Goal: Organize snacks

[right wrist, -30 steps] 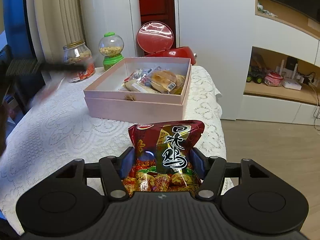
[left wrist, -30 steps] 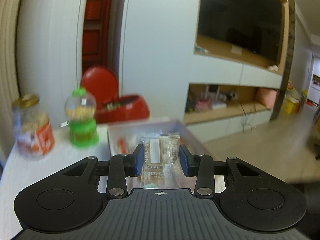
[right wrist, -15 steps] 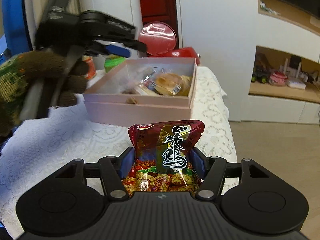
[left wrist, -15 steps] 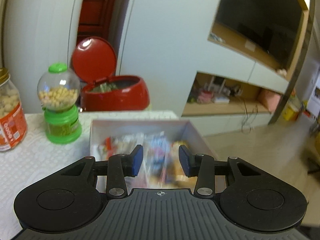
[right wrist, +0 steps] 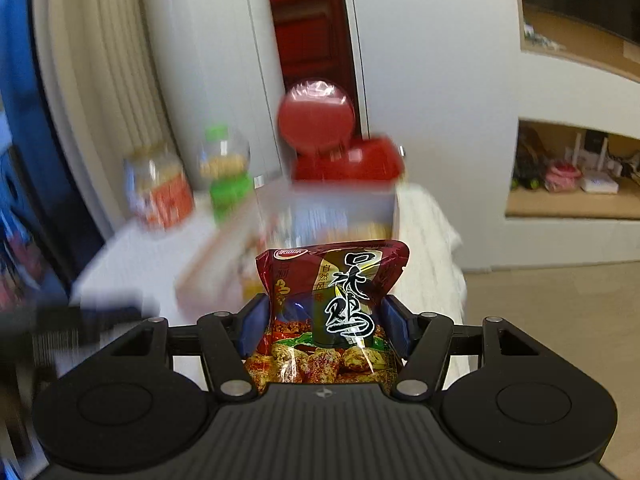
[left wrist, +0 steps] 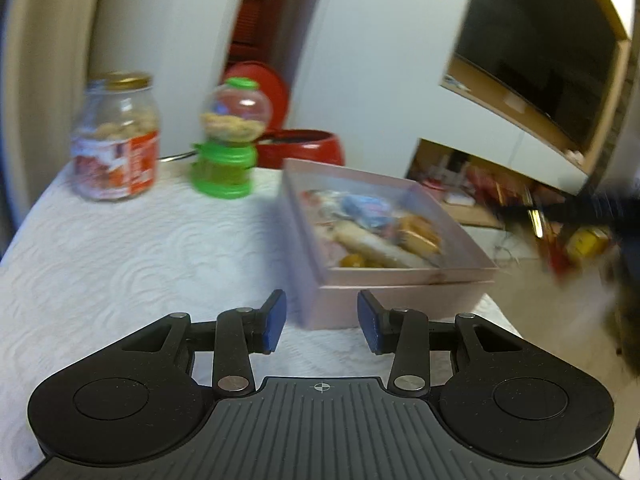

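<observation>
Left wrist view: the left tool hangs over the bench, which is draped in a white embossed cloth. Its blue pads stand apart with nothing between them; only cloth and the near wall of the pink box show in the gap. The box sits just past the fingertips, toward the bench's right edge, and holds a loose heap of wrapped snacks, too blurred to tell apart. Behind it, by the wall, stand a glass jar with a gold lid and orange label, a small candy dispenser with a clear globe on a green base, and a red container with its round lid raised. At the far right edge a dark blur crosses the frame; I cannot tell what it is.

Right wrist view: the right tool is clamped on a dark red snack bag with white characters and pictured fried pieces, a blue pad pressing each side. The bag stands upright between the fingers, held above the bench near the box's front. The background is smeared, though the jar, dispenser and red container can be made out.
</observation>
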A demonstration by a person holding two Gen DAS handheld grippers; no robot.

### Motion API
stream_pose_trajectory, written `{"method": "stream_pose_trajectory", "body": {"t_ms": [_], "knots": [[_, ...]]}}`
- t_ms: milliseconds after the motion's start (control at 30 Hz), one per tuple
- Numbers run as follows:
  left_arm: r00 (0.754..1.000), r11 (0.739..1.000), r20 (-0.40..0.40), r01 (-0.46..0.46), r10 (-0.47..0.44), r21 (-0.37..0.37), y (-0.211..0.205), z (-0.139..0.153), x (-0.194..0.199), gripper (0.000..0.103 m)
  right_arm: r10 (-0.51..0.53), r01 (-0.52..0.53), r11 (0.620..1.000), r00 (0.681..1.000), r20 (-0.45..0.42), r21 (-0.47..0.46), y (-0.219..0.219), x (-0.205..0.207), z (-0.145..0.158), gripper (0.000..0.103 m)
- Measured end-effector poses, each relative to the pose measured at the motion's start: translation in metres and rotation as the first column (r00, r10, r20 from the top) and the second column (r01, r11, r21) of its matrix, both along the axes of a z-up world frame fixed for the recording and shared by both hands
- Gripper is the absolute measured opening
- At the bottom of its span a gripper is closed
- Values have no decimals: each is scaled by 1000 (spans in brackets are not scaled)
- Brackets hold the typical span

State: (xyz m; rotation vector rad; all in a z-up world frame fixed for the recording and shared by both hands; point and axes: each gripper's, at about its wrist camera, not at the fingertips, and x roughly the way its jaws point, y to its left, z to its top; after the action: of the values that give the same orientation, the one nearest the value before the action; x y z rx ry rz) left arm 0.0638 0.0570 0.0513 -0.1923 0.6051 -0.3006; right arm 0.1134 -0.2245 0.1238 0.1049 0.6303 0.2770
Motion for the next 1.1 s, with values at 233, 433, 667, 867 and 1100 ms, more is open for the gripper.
{"method": "stream_pose_trajectory", "body": {"t_ms": [233,433,667,867,1100], "knots": [[1000,999,7,-14,13,49,8,-13,-10,44,48,-49,990,999,-12,-132,61,97,1,82],[999,994,-6,-33,33,100,9,-21,-20,44,76,-76,996,997,-21,-42,57,66,-13,82],[995,969,-49,-74,88,237,-17,-46,-56,46,75,-80,984,996,-39,-158,63,-41,-62,82],[995,959,-32,-86,99,271,-41,-51,-54,54,5,-25,985,993,-116,-171,59,-60,-118,86],[993,958,-22,-105,115,266,-53,-54,-44,67,-31,11,985,993,-114,-174,55,-66,-123,99]]}}
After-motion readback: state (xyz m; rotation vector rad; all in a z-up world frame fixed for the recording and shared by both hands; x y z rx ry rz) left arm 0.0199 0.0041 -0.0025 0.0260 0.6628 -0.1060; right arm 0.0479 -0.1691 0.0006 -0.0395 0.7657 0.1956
